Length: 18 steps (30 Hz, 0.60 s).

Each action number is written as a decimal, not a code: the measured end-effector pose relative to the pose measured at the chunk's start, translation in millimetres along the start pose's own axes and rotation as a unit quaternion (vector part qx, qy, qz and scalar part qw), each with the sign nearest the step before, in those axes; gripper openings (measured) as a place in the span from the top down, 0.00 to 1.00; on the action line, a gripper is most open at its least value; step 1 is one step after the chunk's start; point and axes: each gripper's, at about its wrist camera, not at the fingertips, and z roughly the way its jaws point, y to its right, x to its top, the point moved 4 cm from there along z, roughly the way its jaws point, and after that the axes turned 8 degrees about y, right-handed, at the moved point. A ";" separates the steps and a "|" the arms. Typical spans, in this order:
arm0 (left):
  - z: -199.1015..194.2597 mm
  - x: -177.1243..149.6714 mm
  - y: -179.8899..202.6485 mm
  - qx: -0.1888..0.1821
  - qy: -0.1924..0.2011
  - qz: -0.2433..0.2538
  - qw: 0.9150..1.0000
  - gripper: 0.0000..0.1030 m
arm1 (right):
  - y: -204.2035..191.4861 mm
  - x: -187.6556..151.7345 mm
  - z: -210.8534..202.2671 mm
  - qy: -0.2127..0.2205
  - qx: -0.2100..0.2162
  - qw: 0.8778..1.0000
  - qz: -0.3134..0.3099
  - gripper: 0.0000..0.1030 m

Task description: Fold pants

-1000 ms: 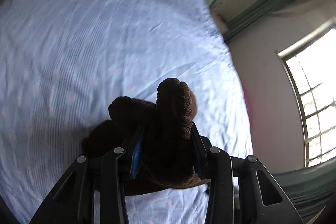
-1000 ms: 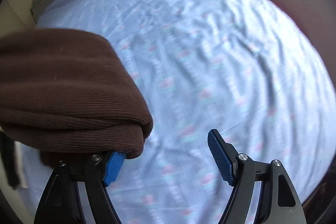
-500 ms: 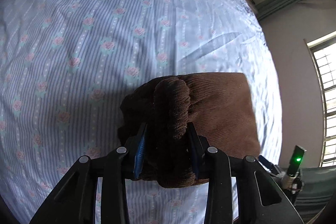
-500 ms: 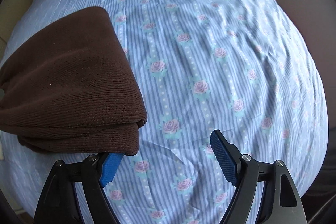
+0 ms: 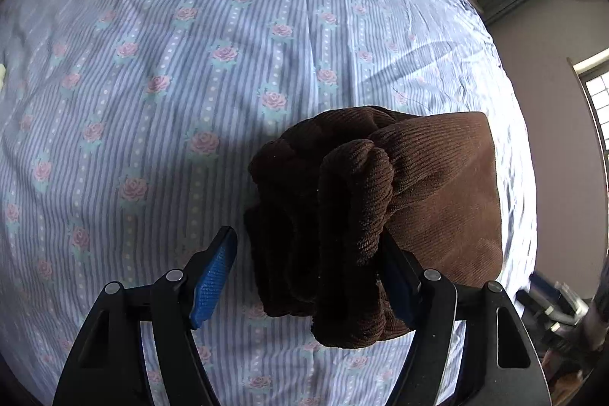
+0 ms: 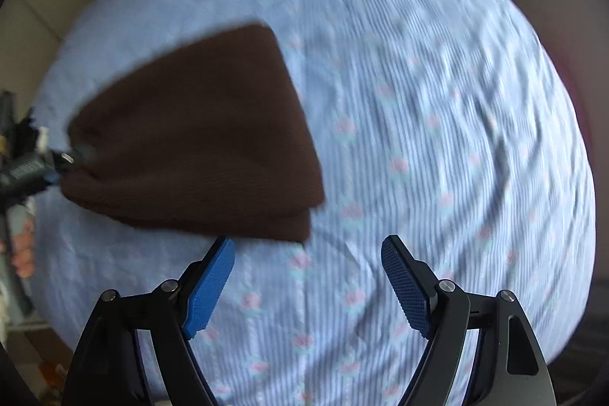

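1. since the pants (image 5: 437, 185) are a thick brown ribbed fabric, folded into a compact stack of several layers, they will likely handle as soft, limp and fairly light, with enough nap that they should not slip between rubbery pads; nothing about them looks fragile.
2. they lie on the bed (image 5: 190, 63), on its blue striped, rose-patterned sheet, flat on the far side and bunched into a rounded wad at the end nearest the left tongs (image 5: 304, 276).
3. the best hold, as i judge it, is on a folded edge or corner where all layers can be pinched at once; gripping only the top layer would let the stack fall open.
4. the left tongs are spread wide: the left blue pad (image 5: 213, 276) stands clear of the cloth with a gap showing, while the bunched end rests against the right finger and hides its pad. no clamping is going on.
5. the right tongs (image 6: 308, 286) are also wide open and hold nothing; they hover above bare sheet, just in front of the near folded edge of the pants (image 6: 198, 139), not touching it. that view is motion-blurred.
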 end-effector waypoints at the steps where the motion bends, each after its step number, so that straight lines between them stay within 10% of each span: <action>1: 2.7 0.8 -1.7 -0.005 -0.002 -0.008 1.000 0.29 | -0.3 11.2 4.8 0.009 0.016 1.000 0.007 0.22; 18: 43.8 -13.8 -22.1 -0.126 -0.031 -0.100 0.986 0.15 | 12.1 42.9 141.2 -0.082 0.107 0.988 0.075 0.22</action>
